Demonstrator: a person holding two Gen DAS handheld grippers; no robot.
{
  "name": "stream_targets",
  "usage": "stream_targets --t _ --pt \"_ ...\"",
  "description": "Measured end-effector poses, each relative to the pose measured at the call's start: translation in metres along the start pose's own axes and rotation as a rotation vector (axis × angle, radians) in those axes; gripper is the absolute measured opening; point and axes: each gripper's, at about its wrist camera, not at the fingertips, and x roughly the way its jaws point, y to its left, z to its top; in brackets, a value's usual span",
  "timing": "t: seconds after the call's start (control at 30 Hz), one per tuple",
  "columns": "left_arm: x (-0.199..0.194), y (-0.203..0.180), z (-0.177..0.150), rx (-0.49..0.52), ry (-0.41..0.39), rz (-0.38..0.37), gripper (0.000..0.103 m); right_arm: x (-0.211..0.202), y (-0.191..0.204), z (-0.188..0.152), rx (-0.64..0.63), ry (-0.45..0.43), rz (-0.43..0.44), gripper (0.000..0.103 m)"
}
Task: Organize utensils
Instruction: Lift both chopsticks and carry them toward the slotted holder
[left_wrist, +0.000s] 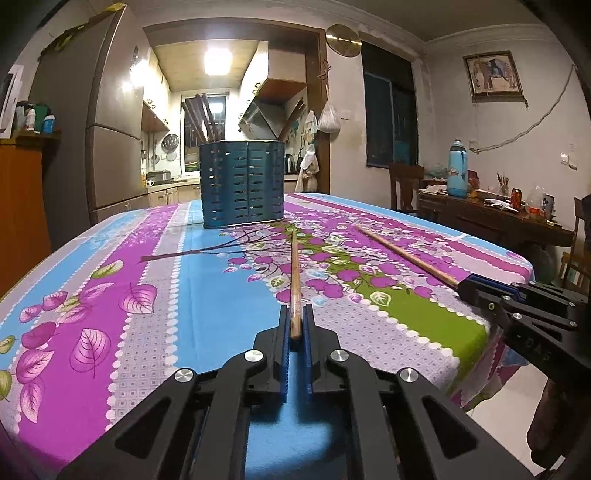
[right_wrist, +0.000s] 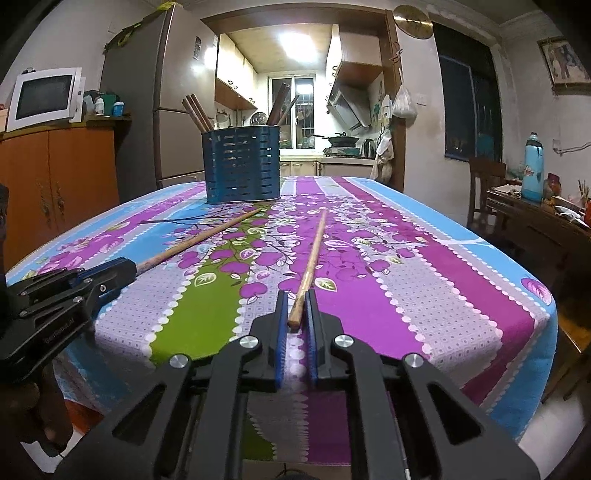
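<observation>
fridge (right_wrist: 166, 92), microwave (right_wrist: 44, 96), blue bottle (left_wrist: 457, 168)

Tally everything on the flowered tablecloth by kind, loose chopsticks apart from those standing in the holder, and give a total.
Loose chopsticks, each with its near end between a pair of tongs: 2 (left one, right one)
Blue slotted holder: 1
Chopsticks standing in the holder: several, too bunched to count exactly
Total countable: 3, plus the holder's contents

A wooden chopstick (left_wrist: 294, 280) is being clamped at its near end between the blue fingers (left_wrist: 283, 343) of the left gripper (left_wrist: 296, 332), its length lying along the flowered desk (left_wrist: 184, 280) toward a blue slotted holder (left_wrist: 242, 183). A second chopstick (left_wrist: 404, 254) is being gripped by the right gripper (left_wrist: 466, 285) at right
</observation>
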Motion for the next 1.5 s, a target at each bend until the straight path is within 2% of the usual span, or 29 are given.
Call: stream_targets --t 0.3,0.53,0.77,0.97,1.1,1.5 --pt "-0.029 -0.009 0.027 0.022 -0.066 0.005 0.008 -0.026 -0.008 0.02 -0.014 -0.04 0.016 0.005" --pt "-0.059 -0.01 0.065 0.021 -0.162 0.018 0.008 -0.056 -0.011 0.058 -0.068 -0.138 0.04 0.005" --pt "-0.072 -0.016 0.109 0.054 -0.242 0.021 0.008 -0.072 -0.012 0.107 -0.161 -0.221 0.109 0.005" --pt "-0.061 -0.025 0.145 0.092 -0.23 0.005 0.008 -0.056 -0.013 0.158 -0.191 -0.189 0.209 0.005" --pt "-0.049 -0.025 0.164 0.091 -0.2 0.004 0.008 -0.037 -0.015 0.187 -0.196 -0.156 0.245 0.005" --pt "-0.023 -0.014 0.197 0.07 -0.149 0.021 0.008 -0.01 -0.012 0.225 -0.171 -0.115 0.312 0.005"
